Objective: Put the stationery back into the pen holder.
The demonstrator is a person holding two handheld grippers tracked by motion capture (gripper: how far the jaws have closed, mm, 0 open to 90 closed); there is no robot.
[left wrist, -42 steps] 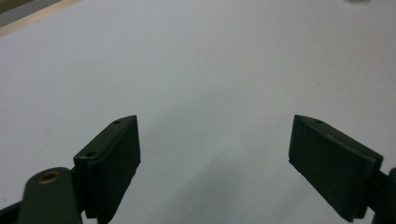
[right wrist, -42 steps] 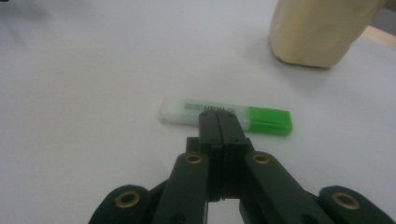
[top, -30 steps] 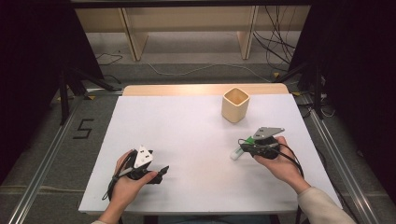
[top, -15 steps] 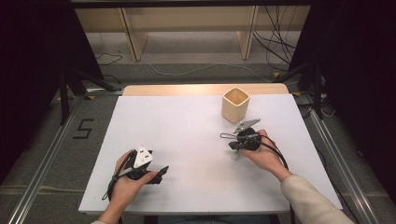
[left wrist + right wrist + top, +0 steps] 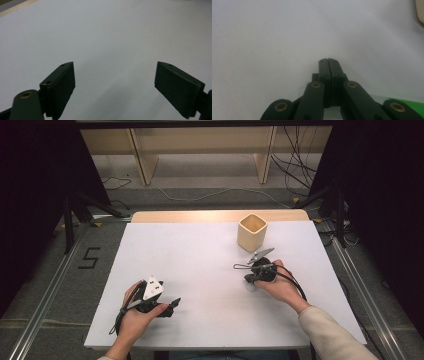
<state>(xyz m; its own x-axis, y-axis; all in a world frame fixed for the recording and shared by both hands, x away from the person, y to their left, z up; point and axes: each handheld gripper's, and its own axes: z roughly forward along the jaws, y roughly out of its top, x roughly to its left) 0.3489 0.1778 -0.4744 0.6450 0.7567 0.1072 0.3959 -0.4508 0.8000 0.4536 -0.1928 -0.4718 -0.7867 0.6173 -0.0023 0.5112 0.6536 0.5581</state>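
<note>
My left gripper (image 5: 174, 302) rests low over the near left of the white table (image 5: 200, 255), held in a hand, with a grey three-cornered plate on top. In the left gripper view its jaws (image 5: 115, 87) stand wide open with bare white table between them. My right gripper (image 5: 236, 266) is held at the right of the table, pointing left, just in front of a beige square cup (image 5: 251, 232). In the right gripper view its jaws (image 5: 328, 62) are shut flat against each other with nothing between them.
The cup's edge (image 5: 420, 11) shows at the top right of the right gripper view. A green patch (image 5: 409, 103) lies low at the right there; what it is I cannot tell. Wooden shelf legs and cables stand beyond the table's far edge.
The right hand has moved left and a little farther away, toward the cup, and its gripper now points left. The left hand has stayed in place.
</note>
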